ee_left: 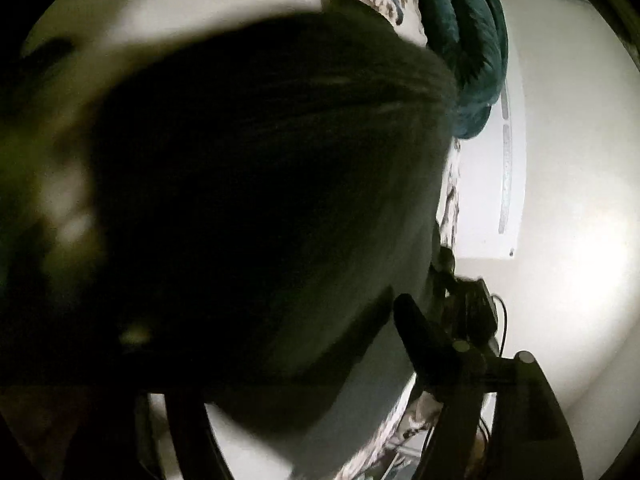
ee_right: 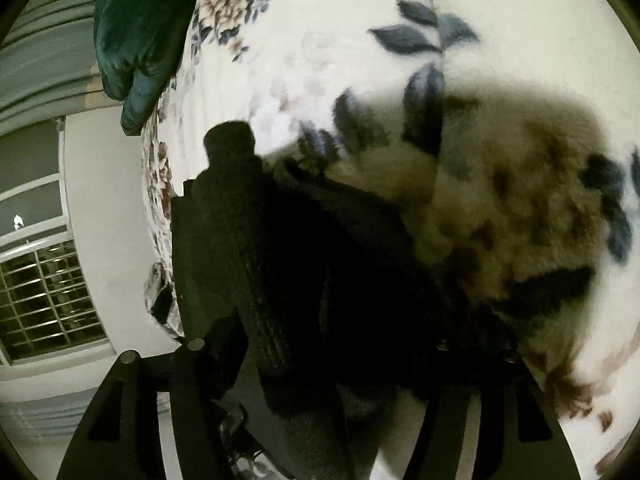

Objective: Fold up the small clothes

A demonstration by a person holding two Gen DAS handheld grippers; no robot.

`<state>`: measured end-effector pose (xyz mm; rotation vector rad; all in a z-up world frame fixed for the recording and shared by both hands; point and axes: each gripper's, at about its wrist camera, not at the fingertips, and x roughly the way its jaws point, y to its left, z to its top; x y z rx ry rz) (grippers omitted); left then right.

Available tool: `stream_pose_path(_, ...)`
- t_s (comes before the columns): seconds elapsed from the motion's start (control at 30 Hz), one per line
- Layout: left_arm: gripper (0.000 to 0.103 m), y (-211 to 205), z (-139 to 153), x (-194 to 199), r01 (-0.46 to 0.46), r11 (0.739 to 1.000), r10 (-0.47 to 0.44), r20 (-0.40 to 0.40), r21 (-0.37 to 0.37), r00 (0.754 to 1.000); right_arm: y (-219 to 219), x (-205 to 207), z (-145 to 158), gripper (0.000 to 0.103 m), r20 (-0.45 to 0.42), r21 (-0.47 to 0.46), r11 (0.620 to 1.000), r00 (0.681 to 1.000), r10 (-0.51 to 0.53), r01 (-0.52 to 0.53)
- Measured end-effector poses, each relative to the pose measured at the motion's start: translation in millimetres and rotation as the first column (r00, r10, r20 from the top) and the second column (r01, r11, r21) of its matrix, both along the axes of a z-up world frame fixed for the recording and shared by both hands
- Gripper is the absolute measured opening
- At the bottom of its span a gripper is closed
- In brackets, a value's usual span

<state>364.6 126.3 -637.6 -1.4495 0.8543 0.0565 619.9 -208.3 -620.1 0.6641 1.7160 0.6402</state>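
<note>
Cloth, a dark garment (ee_right: 288,264), hangs close before both cameras above the floral bed (ee_right: 320,40). Whether my left gripper (ee_left: 460,360) or right gripper (ee_right: 280,380) clenches it, I cannot tell. I judge the folding is midway, no finished fold visible.

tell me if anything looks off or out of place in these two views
Nothing looks spilled or damaged. The one oddity: a dark garment hangs so close to the left wrist camera that it blocks most of that view. In the right wrist view it drapes over the floral bedspread. A teal blanket sits bunched at the bed's edge.
</note>
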Motion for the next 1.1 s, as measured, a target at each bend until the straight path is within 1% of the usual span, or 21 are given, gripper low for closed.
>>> stream_pose_path(0.03, 0.085, -1, 2, 7, -0.014, 1.000, 0.014, 0.002, 0.013, 1.000, 1, 2, -2, 0.075, -0.008, 0.008, 1.000, 1.000, -0.002, 0.002)
stream_pose_path(0.1, 0.085, -1, 7, 14, -0.033, 0.999, 0.034, -0.012, 0.042, 0.999, 7, 5, -3, 0.086, -0.014, 0.020, 1.000, 1.000, -0.004, 0.005)
stream_pose_path(0.17, 0.084, 1, 10, 16, -0.068, 0.996, 0.069, -0.015, 0.049, 0.997, 15, 7, -3, 0.088, -0.007, 0.013, 1.000, 1.000, 0.001, -0.001)
stream_pose_path(0.2, 0.079, 2, 13, 16, -0.082, 0.995, 0.083, -0.012, 0.052, 0.996, 19, 8, -2, 0.088, 0.011, -0.006, 1.000, 1.000, 0.013, -0.013)
stream_pose_path(0.23, 0.052, 5, 17, 18, -0.091, 0.993, 0.092, -0.013, 0.069, 0.996, 25, 7, 1, 0.087, 0.033, -0.022, 0.999, 0.999, 0.026, -0.026)
stream_pose_path(0.27, 0.041, 7, 21, 20, -0.085, 0.992, 0.088, -0.019, 0.093, 0.996, 29, 5, 5, 0.080, 0.063, -0.050, 0.998, 0.997, 0.045, -0.042)
stream_pose_path(0.3, 0.030, 11, 26, 24, -0.071, 0.992, 0.072, -0.008, 0.105, 0.997, 31, 2, 8, 0.063, 0.084, -0.077, 0.996, 0.995, 0.054, -0.048)
stream_pose_path(0.33, 0.028, 14, 32, 27, -0.056, 0.991, 0.056, -0.001, 0.120, 0.998, 32, 0, 11, 0.055, 0.109, -0.115, 0.992, 0.991, 0.071, -0.058)
stream_pose_path(0.37, 0.028, 16, 38, 30, -0.035, 0.990, 0.035, 0.004, 0.139, 0.999, 29, -2, 14, 0.037, 0.120, -0.108, 0.993, 0.991, 0.062, -0.049)
stream_pose_path(0.4, 0.027, 20, 45, 32, -0.018, 0.988, 0.016, 0.015, 0.152, 1.000, 24, -5, 17, 0.034, 0.108, -0.073, 0.997, 0.994, 0.026, -0.018)
stream_pose_path(0.5, 0.026, 31, 63, 41, 0.041, 0.981, -0.048, 0.031, 0.189, 0.998, 22, -21, 33, 0.030, 0.157, -0.088, 0.995, 0.987, -0.026, 0.041)
stream_pose_path(0.57, 0.026, 43, 77, 50, 0.094, 0.973, -0.103, 0.029, 0.211, 0.994, 18, -37, 43, 0.029, 0.160, -0.076, 0.992, 0.983, -0.089, 0.102)
stream_pose_path(0.63, 0.025, 50, 93, 53, 0.182, 0.952, -0.192, 0.017, 0.246, 0.981, 11, -62, 60, 0.028, 0.172, -0.051, 0.984, 0.972, -0.160, 0.171)
stream_pose_path(0.67, 0.025, 45, 95, 44, 0.222, 0.941, -0.234, 0.015, 0.257, 0.972, 9, -74, 69, 0.028, 0.182, -0.044, 0.979, 0.965, -0.187, 0.198)
stream_pose_path(0.73, 0.025, 44, 111, 40, 0.331, 0.903, -0.345, 0.001, 0.274, 0.939, 0, -111, 94, 0.028, 0.215, -0.036, 0.962, 0.942, -0.256, 0.269)
stream_pose_path(0.77, 0.025, 44, 121, 39, 0.401, 0.870, -0.417, -0.005, 0.286, 0.909, -6, -127, 103, 0.028, 0.224, -0.032, 0.955, 0.933, -0.281, 0.295)
stream_pose_path(0.83, 0.026, 37, 130, 29, 0.495, 0.815, -0.512, -0.028, 0.302, 0.859, -19, -172, 124, 0.027, 0.237, -0.029, 0.936, 0.912, -0.335, 0.351)
stream_pose_path(0.9, 0.026, 30, 130, 15, 0.580, 0.767, -0.590, -0.056, 0.276, 0.806, -30, -222, 137, 0.027, 0.233, -0.041, 0.917, 0.896, -0.378, 0.398)
stream_pose_path(0.93, 0.026, 23, 125, 3, 0.625, 0.735, -0.628, -0.082, 0.264, 0.774, -40, -248, 139, 0.027, 0.227, -0.052, 0.906, 0.889, -0.399, 0.420)
stream_pose_path(1.0, 0.026, 11, 107, -18, 0.681, 0.693, -0.673, -0.127, 0.237, 0.729, -50, -297, 133, 0.027, 0.193, -0.086, 0.886, 0.880, -0.433, 0.455)
stream_pose_path(1.1, 0.028, -2, 66, -48, 0.718, 0.676, -0.687, -0.208, 0.169, 0.696, -67, -353, 100, 0.028, 0.119, -0.152, 0.863, 0.875, -0.469, 0.483)
